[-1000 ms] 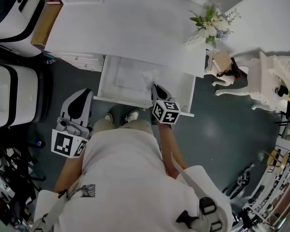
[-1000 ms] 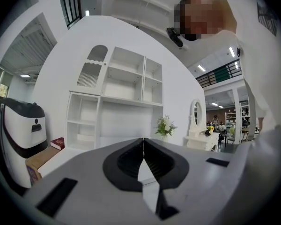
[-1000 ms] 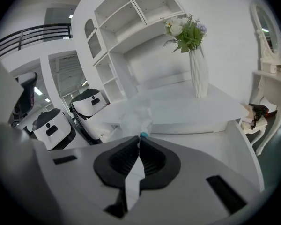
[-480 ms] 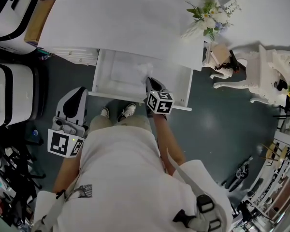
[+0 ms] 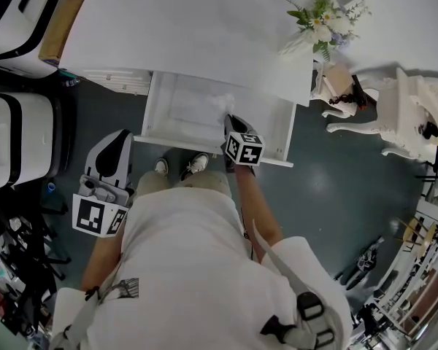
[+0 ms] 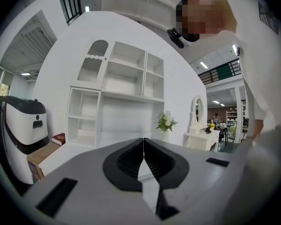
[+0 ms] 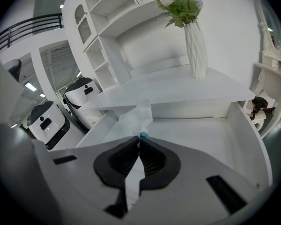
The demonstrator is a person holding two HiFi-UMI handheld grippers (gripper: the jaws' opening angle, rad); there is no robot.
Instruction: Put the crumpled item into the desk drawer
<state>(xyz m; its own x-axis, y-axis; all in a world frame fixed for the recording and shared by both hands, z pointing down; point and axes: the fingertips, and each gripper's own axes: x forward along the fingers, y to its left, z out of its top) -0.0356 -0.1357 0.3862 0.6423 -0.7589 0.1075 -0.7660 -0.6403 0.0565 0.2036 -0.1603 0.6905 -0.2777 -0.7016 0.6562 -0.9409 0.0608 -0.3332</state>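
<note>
The right gripper (image 7: 140, 138) has its two jaws closed together on the lower edge of the crumpled white translucent item (image 7: 136, 117). The item stands up from the jaw tips, and a small teal spot shows at the point of grip. In the head view, the right gripper (image 5: 231, 120) reaches over the front panel of the open white desk drawer (image 5: 181, 145). Its marker cube is above the front edge and its jaws are inside the drawer opening. The crumpled white translucent item (image 5: 221, 106) is at the jaw tips, over the drawer interior and close to the overhanging edge of the white desk top (image 5: 190, 35). The views do not show whether the item touches the drawer floor. In the right gripper view, the open white desk drawer (image 7: 201, 137) has a bare white floor and a raised right wall. A white ribbed vase of flowers (image 7: 195, 46) stands on the desk top above the drawer. The same vase (image 5: 317, 29) is at the right end of the desk in the head view. The left gripper (image 6: 143, 139) has its jaws closed together with nothing between them. It points toward a white shelf unit (image 6: 117, 97). In the head view, the left gripper (image 5: 124, 141) is at the person's left side, outside the drawer and well apart from the item.
</note>
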